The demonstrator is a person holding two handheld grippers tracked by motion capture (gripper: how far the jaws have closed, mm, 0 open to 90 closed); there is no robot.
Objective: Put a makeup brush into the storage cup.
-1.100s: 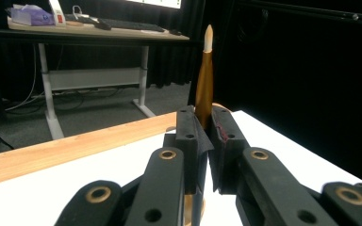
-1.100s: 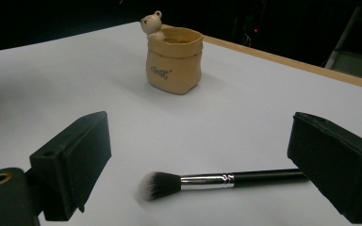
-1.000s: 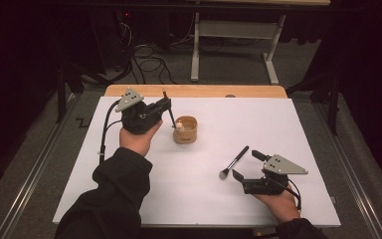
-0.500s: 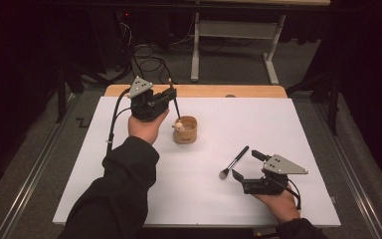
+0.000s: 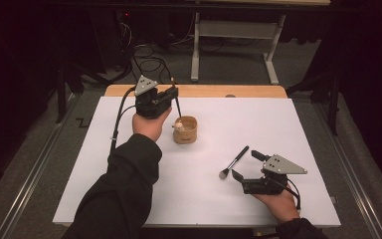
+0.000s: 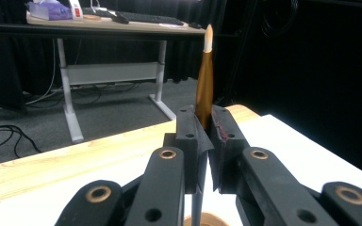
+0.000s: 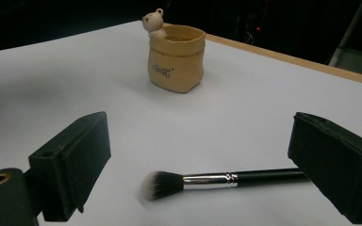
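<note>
Left gripper point(image 6: 202, 136) jaws clamped on an upright gold-handled brush point(image 6: 204, 80) above the pot point(image 5: 185, 130); right gripper point(image 7: 202, 155) jaws wide apart, flanking a makeup brush point(image 7: 217, 180) without contact.

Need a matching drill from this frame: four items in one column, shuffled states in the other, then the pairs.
Items
1. left gripper
2. right gripper
3. makeup brush
4. bear cup

States
A. lying flat on the white table cover
B. standing upright, a bear figure at its rim
C. shut on a slim gold-handled brush
D. open, jaws apart around a black handle

Pairs: 1-C, 2-D, 3-A, 4-B
</note>
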